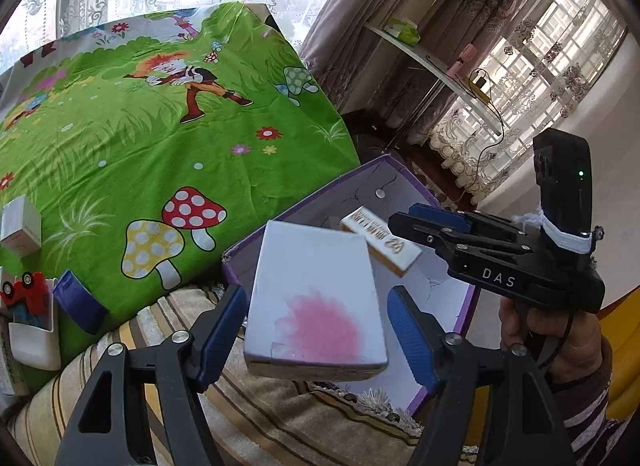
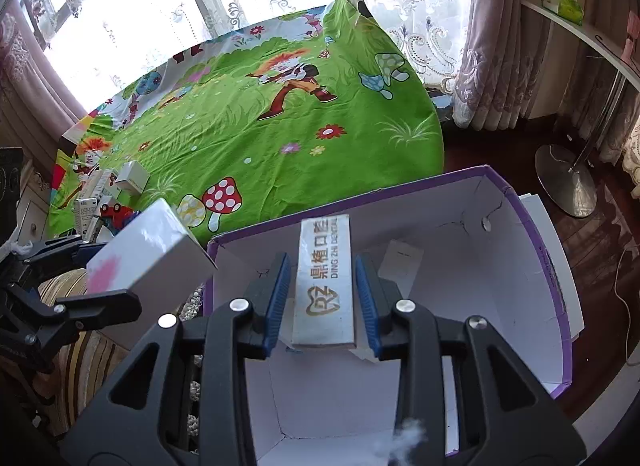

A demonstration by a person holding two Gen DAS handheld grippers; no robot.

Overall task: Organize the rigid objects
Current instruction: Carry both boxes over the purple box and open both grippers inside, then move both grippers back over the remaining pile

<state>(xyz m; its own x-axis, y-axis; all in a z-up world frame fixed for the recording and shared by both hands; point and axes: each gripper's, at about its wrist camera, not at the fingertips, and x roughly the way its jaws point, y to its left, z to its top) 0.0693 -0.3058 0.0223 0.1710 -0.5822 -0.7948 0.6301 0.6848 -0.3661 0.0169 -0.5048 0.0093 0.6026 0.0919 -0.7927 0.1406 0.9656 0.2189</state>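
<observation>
Purple storage box (image 2: 536, 225): R view alone shows its paper slip (image 2: 402, 266).

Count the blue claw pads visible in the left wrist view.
3: two on the left claw flanking the white box with pink smudge, one on the right claw; its second is hidden.

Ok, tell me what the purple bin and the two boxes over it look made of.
Purple bin: matte cardboard, likely; its white lining is cracked and creased.
Pink-smudged white box: glossy coated card; a raw brown edge shows at the bottom.
Dental box: probably card with a silvery sheen and metallic gold print.
</observation>
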